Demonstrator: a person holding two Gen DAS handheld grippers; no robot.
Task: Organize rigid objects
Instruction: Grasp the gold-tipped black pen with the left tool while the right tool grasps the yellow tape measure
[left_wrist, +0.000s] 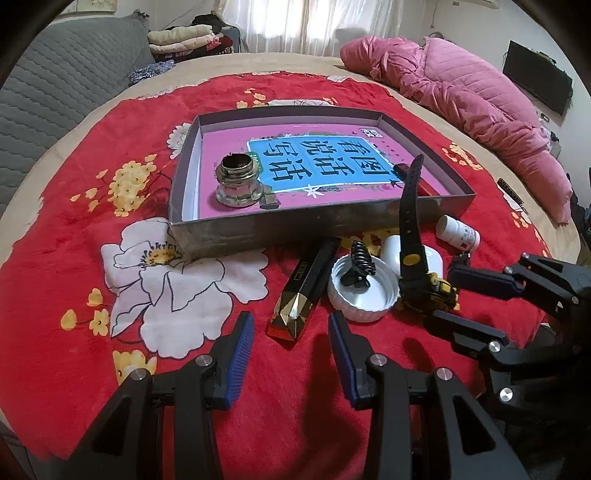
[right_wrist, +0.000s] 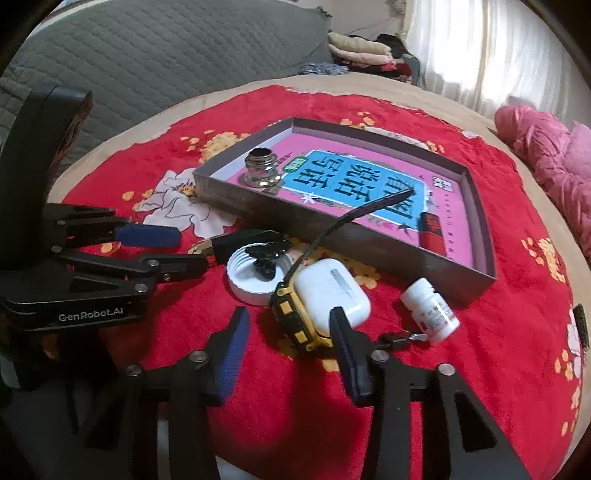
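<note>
While you hover both grippers over the red flowered blanket (left_wrist: 66, 229) on the bed, the loose items lie in a tight cluster just in front of the grey box (right_wrist: 369, 254), which already holds a glass jar (left_wrist: 238, 181) and a red tube (right_wrist: 430, 230) on a pink book cover. Your right gripper (right_wrist: 288, 332) has its fingers partly open, holding nothing, with the black and yellow watch (right_wrist: 295, 321) lying just ahead between them; whether a pad touches it is unclear. The watch body looks stiff and fairly light, but its strap (left_wrist: 410, 206) stands up and leans on the box wall, so it would probably flop; take the case across its flat sides, not the strap. A white earbud case (right_wrist: 332, 291) rests against the watch; smooth and rounded, it may slip, so pinch its long sides. Your left gripper (left_wrist: 291, 343) is also partly open and empty, pointing at the black and gold faceted tube (left_wrist: 303, 291), rigid and glossy, best gripped mid-length. Nearby sit a white lid (left_wrist: 364, 291) cradling a black hair clip (left_wrist: 358, 267), and a small white pill bottle (right_wrist: 430, 308) on its side that would likely roll.
</note>
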